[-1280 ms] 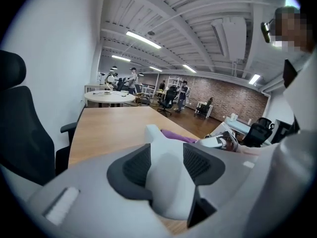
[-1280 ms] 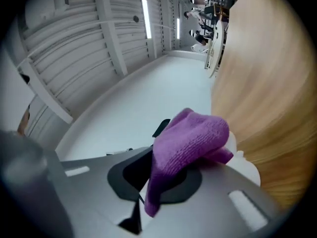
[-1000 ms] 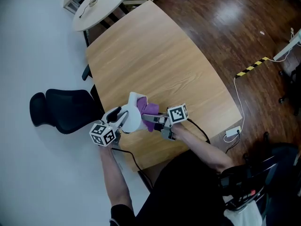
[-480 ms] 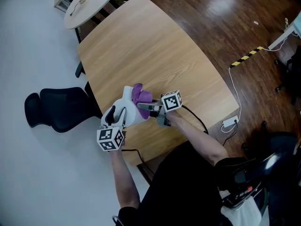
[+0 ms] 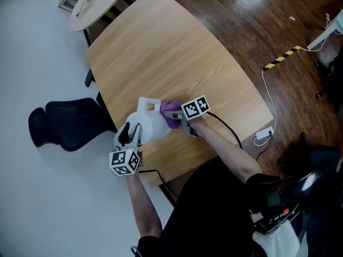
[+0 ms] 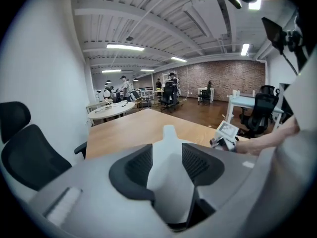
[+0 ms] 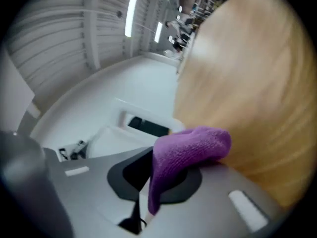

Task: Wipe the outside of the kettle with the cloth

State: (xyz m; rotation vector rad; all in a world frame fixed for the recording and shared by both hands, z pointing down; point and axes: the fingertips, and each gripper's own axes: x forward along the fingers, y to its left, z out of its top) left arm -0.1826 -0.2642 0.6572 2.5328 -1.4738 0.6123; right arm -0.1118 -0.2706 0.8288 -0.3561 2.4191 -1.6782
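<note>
**Cloth at the kettle's side, both grippers clamped**

A cube printed with black-and-white square marker patterns is showing on each gripper; the one on the right gripper (image 5: 174,114) is facing up toward the head view.

The white kettle (image 5: 150,123) is standing on the desk (image 5: 177,52), close to the desk's left edge and near the corner nearest the person. The left gripper (image 5: 132,135) is reaching in from that corner side. In its own view its jaws have just been closing, and the ribbed pads (image 6: 141,165) are pressing on a white part of the kettle (image 6: 168,150) that fills the gap between them.

The right gripper (image 7: 156,177) is pinching the purple cloth (image 7: 190,150), which is bulging out over its jaws. In the head view the cloth (image 5: 170,107) is lying against the kettle's right side, between the kettle and the right gripper.
</note>
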